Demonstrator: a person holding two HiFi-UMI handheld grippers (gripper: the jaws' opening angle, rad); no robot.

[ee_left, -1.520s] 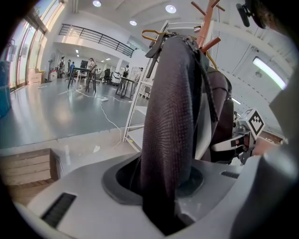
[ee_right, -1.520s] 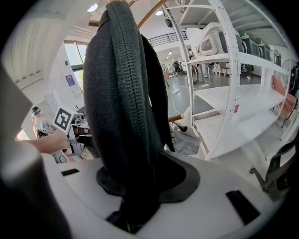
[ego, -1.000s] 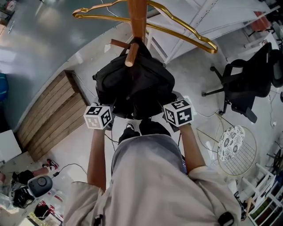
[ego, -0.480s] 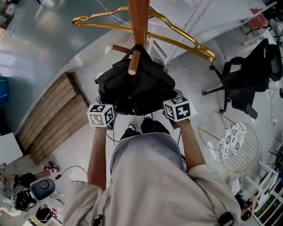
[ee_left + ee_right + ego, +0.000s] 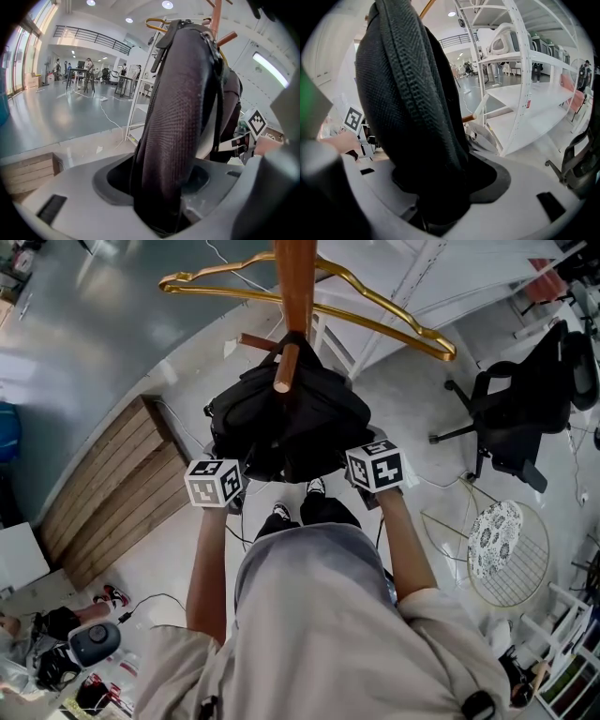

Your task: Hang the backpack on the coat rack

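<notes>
Backpack (image 5: 286, 423), black: hung at its top over a wooden peg (image 5: 284, 371) of the coat rack (image 5: 295, 282), body clear of the floor.

Left: slatted wooden crate (image 5: 112, 484) near the bag's flank, open grey floor beyond it.

Left gripper (image 5: 236, 474): forearm stretched forward, angled down at the bag's lower left edge. Jaws have just been opening and stand apart, a mesh edge of the bag between them.

Right gripper (image 5: 356, 470): same pose at the lower right edge. Jaws have likewise been opening and stand apart around a zippered seam.

Right: gold hanger (image 5: 375, 301) above, office chair (image 5: 525, 418) well apart.

Only the right gripper view shows the tiers of the white shelving (image 5: 511, 93) behind the bag. Only the head view shows the peg's hold.
</notes>
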